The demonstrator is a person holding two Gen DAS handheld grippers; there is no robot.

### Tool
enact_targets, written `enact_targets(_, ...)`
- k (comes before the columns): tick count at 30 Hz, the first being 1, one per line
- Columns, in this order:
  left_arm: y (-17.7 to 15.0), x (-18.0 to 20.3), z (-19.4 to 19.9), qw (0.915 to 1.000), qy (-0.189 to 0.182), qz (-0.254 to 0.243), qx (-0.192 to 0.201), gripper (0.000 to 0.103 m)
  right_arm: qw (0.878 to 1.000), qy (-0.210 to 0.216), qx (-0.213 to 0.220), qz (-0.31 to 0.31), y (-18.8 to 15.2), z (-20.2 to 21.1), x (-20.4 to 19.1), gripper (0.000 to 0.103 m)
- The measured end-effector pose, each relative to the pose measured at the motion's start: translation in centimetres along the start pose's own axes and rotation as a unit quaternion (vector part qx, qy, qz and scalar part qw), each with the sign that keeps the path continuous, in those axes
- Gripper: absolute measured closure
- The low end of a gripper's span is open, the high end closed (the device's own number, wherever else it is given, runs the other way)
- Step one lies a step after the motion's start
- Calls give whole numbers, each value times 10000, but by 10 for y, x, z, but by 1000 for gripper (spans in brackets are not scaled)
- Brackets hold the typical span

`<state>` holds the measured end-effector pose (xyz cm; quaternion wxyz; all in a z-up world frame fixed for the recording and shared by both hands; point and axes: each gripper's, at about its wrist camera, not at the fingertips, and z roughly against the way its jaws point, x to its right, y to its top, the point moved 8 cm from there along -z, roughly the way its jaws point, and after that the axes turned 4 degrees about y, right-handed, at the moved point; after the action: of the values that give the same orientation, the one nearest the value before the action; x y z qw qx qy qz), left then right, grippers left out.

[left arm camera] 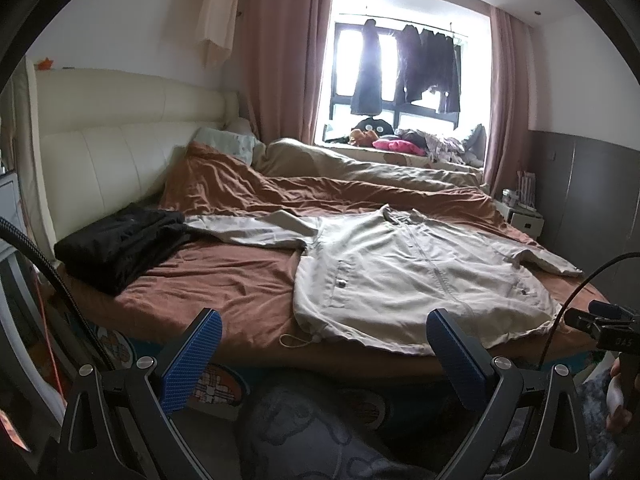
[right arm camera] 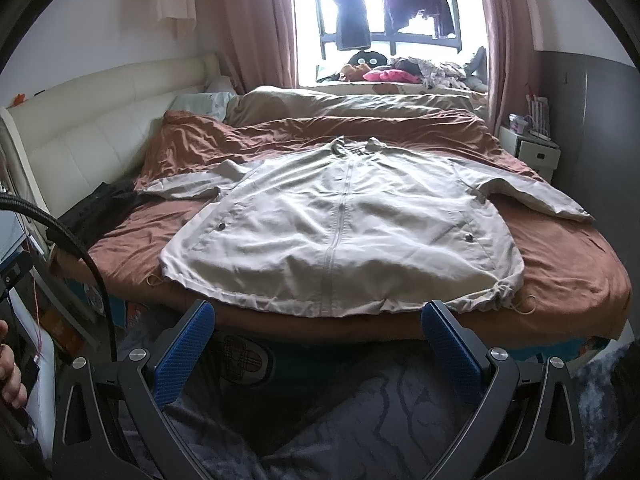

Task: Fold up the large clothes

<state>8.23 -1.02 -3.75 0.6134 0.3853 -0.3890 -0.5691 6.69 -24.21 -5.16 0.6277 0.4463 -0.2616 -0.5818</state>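
- The beige jacket is laid flat on the brown bedsheet, front side up, with the zipper closed and the collar turned toward the window.
- Its hem is placed along the near edge of the bed, and a drawstring loop is seen at the hem's right end.
- 2 sleeves are spread out: 1 toward the headboard on the left, 1 toward the right edge of the bed.
- A folded black garment is found at the left edge of the bed, near the headboard, and the left sleeve end is touching it.
- The left gripper is held wide open before the near edge of the bed, with nothing between its blue pads.
- The right gripper is also opened wide and empty, just before the hem of the jacket.
- A rumpled beige duvet is seen at the far edge of the bed, below the window.
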Motion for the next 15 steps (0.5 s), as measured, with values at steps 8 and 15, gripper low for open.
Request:
enact_targets(8,4,-14,-27,9999,75,51,-134,0,9998,92,-154,70,15,-33,-5,0)
enact_targets(15,9,-27,-64,9994,101,149,-301,0,9996,139,-215,108,31,-69,-9,0)
